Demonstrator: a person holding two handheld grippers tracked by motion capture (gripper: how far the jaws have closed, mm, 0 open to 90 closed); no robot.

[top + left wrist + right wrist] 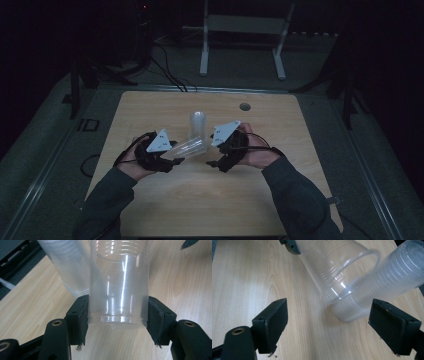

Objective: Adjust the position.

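Left gripper [117, 320] clamps one clear cup [118, 290], already separated from stack [198, 124]; right gripper [332, 325] gapes empty; placement apparently remains.

The clear, colourless ribbed plastic cup [117, 290] shows white glints; the stack of clear plastic cups [387, 277] behind it looks milky and ringed. Both pairs of jaws are matt black, with brass-coloured rivets. The light wooden table [150, 200] has pale beige grain. Light grey triangular plates [226, 132] top the grippers; the sleeves are dark grey-green
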